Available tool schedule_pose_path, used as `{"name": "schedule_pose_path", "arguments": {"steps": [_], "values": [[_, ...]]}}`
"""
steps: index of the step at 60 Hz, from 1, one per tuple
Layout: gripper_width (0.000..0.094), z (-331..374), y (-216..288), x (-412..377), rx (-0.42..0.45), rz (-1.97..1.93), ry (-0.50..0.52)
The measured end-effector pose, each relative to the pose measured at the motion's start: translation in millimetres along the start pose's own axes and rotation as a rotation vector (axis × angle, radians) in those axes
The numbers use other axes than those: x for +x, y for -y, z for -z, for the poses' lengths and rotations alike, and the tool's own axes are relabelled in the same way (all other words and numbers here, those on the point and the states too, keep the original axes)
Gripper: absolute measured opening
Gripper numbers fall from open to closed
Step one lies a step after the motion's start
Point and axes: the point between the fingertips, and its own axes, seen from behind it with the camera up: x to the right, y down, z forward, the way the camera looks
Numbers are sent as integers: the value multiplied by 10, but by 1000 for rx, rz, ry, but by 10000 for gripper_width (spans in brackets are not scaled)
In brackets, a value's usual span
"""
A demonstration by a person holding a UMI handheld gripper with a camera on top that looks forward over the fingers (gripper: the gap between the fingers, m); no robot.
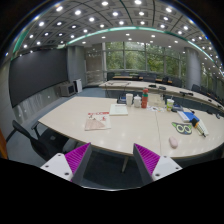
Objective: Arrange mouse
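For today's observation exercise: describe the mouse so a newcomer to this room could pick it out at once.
Start at the big pale table just ahead of the open tongs. Follow its near edge to the side beyond the right finger, past the red-and-white booklet. There lies the mouse: a small, pale, rounded lump, unlike the dark, green-rimmed item just behind it.

An office or meeting room. Long pale counters (120,125) stand in rows. Recessed ceiling lights (90,18) and large windows (150,58) surround them.
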Motion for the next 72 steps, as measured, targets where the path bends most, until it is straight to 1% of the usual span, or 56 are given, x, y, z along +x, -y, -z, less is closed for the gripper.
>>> {"name": "schedule_pose_path", "arguments": {"steps": [7,8,11,18,24,32,44,59,66,72], "values": [[856,5,-90,186,-16,-26,-45],[856,-123,-157,80,-14,-32,-56],[857,-171,-237,131,-21,-49,-77],[855,-240,-399,477,-34,-69,-130],[854,-266,-642,894,-60,-77,-178],[849,-531,-960,1558,-82,-63,-238],[850,-1022,-1196,2675,-92,-64,-323],[838,-1947,-1270,3806,-99,-125,-342],[831,-2392,-1227,4119,-99,-111,-329],[799,-2713,-1249,4282,-108,-100,-308]]}}
